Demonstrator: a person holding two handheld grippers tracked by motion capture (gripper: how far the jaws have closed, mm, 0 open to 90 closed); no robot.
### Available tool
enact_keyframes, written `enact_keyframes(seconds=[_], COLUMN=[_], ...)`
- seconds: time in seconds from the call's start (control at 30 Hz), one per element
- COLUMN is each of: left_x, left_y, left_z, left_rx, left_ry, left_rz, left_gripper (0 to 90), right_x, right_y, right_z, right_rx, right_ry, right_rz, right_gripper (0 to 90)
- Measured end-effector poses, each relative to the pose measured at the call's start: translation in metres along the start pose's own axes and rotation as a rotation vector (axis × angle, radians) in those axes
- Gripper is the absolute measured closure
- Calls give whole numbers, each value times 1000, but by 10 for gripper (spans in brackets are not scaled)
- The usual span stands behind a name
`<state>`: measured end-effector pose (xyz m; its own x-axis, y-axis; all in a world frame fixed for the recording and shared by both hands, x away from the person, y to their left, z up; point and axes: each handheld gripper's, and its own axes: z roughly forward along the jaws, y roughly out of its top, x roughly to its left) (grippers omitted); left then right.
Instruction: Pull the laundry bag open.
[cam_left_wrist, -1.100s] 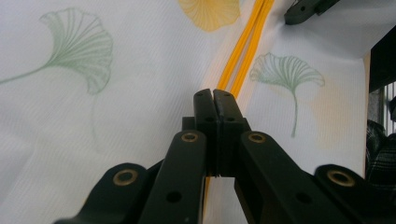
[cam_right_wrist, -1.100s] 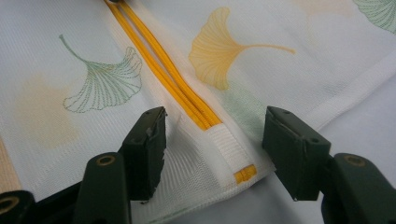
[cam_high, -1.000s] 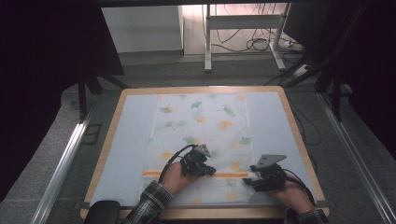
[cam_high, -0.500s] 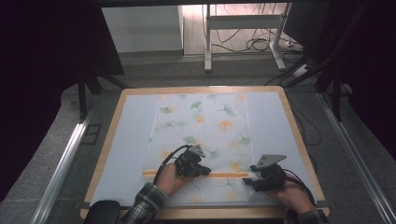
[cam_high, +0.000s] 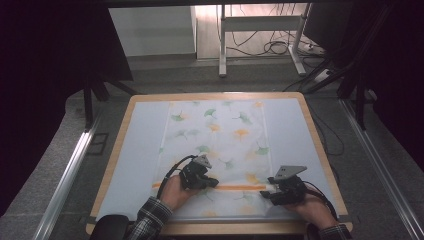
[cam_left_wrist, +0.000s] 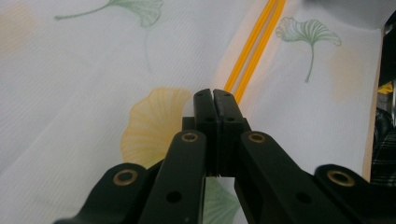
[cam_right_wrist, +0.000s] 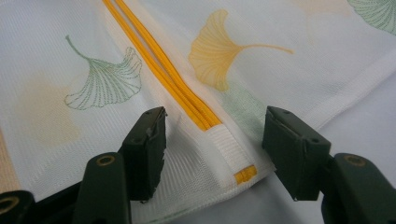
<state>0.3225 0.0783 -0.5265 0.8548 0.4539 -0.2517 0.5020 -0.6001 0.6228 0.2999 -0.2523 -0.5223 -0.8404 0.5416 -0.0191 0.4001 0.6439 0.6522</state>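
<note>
Left gripper (cam_left_wrist: 212, 100) clamped shut on the orange zipper (cam_high: 240, 188), seemingly its pull (hidden), on the mesh bag (cam_high: 220, 150) near me, right gripper (cam_right_wrist: 212, 140) open astride its end; next, I'd slide left steadily.

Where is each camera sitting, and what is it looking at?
High view: above the person's side, looking forward and down at the table, both hands and grippers.
Left gripper view: rides the left gripper, looking along its shut jaws at the mesh bag and orange zipper.
Right gripper view: rides the right gripper; its open jaws straddle the zipper's end.
Shared: bag and zipper.
</note>
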Motion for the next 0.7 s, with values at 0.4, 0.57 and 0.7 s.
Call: enact_keyframes(seconds=[0.4,0.57,0.7], left_x=[4,7,9], left_y=[-11,-18,-23], left_z=[-12,-18,-24], left_rx=[10,12,15], left_ry=[28,40,54], left_rz=[-16,-28,-37], left_gripper=[900,900,900], right_x=[0,0,0], right_y=[0,0,0], right_z=[0,0,0], right_rx=[0,-1,0], right_ry=[0,0,0], right_rz=[1,1,1], right_gripper=[395,395,395])
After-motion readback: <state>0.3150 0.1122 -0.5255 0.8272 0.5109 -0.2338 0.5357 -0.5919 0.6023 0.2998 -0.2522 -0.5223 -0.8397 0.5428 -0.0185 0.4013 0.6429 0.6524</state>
